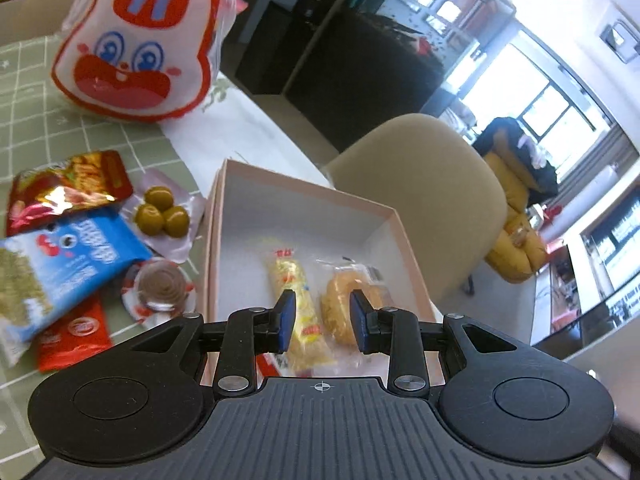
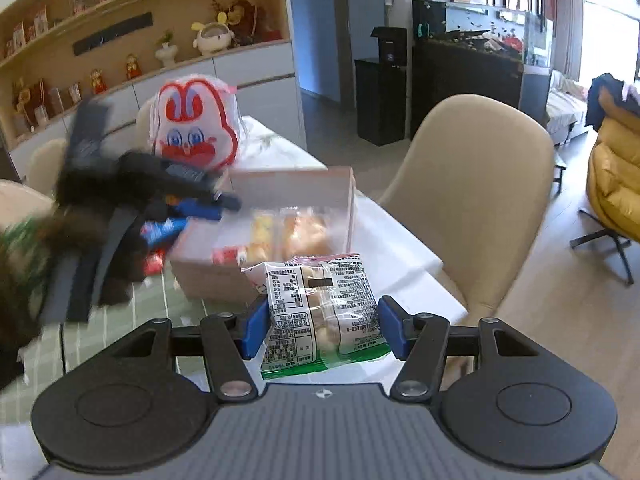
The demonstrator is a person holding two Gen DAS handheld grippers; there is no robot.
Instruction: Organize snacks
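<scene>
A pink box [image 1: 224, 216] stands open on the table and holds a yellow wrapped snack [image 1: 298, 300] and a wrapped bun [image 1: 340, 300]. My left gripper [image 1: 322, 318] is open and empty, hovering above the box's near part. It shows blurred at the left of the right wrist view [image 2: 192, 204]. My right gripper [image 2: 324, 326] is shut on a clear bread packet with a printed label [image 2: 320, 312], held in front of the box [image 2: 280, 184]. Loose snacks lie left of the box: a red packet [image 1: 68, 188], green balls [image 1: 162, 212], a blue packet [image 1: 60, 264].
A big rabbit-face bag [image 1: 132, 44] stands behind the box; it also shows in the right wrist view [image 2: 194, 124]. A beige chair [image 2: 472, 200] stands at the table's right edge. The table has a green checked cloth [image 1: 24, 120]. Shelves and a yellow armchair [image 2: 616, 184] are beyond.
</scene>
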